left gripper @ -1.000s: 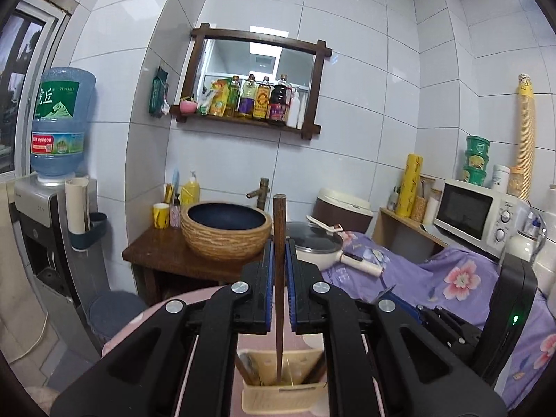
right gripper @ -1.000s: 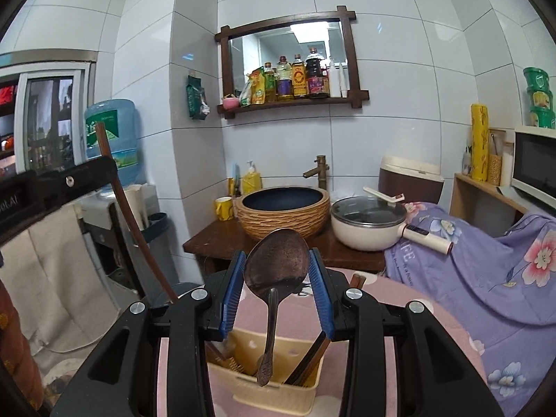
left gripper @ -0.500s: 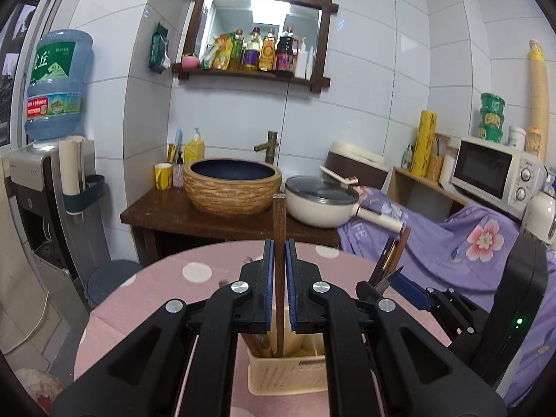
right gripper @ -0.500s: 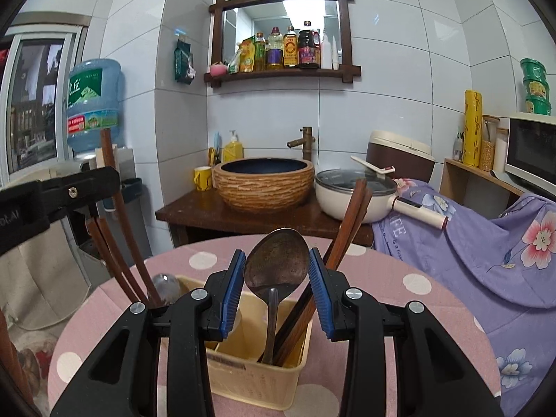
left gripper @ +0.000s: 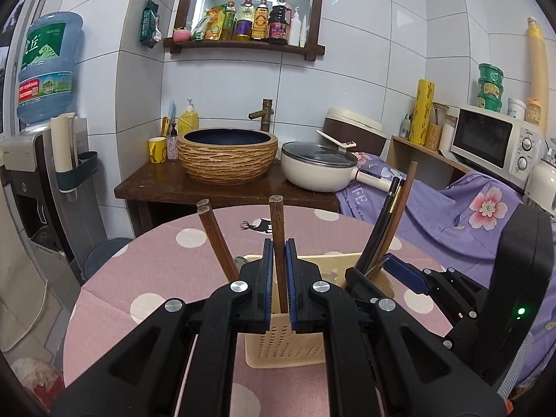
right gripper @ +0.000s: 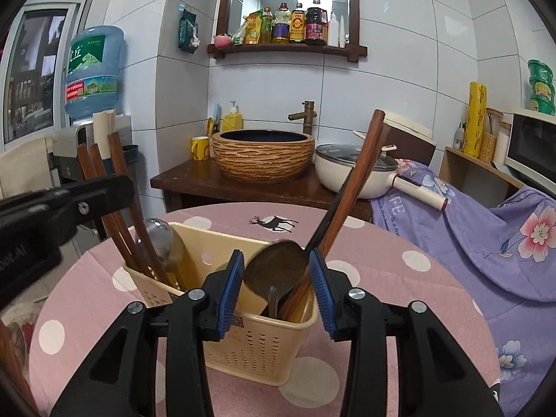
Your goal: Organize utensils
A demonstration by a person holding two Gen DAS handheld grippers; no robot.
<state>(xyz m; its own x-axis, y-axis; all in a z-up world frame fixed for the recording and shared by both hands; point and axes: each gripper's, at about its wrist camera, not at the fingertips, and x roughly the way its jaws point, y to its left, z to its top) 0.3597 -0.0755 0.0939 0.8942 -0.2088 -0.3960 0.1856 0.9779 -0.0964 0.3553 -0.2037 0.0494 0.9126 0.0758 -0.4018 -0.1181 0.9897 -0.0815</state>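
1 basket [right gripper: 257, 344], 2 spoons (1 metal [right gripper: 160, 239], 1 dark [right gripper: 274, 271]), 2 grippers.

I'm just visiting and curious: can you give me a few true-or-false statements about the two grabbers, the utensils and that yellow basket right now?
1. The left gripper has its fingers shut on a wooden chopstick. True.
2. The basket is blue metal. False: it is cream-yellow perforated plastic.
3. The brown spoon lies flat on the tablecloth. False: it stands in the basket, bowl up, between the right gripper's fingers, which have just been opening.
4. Other chopsticks already stand in the basket. True.
5. The tablecloth is plain green. False: it is pink with white dots.
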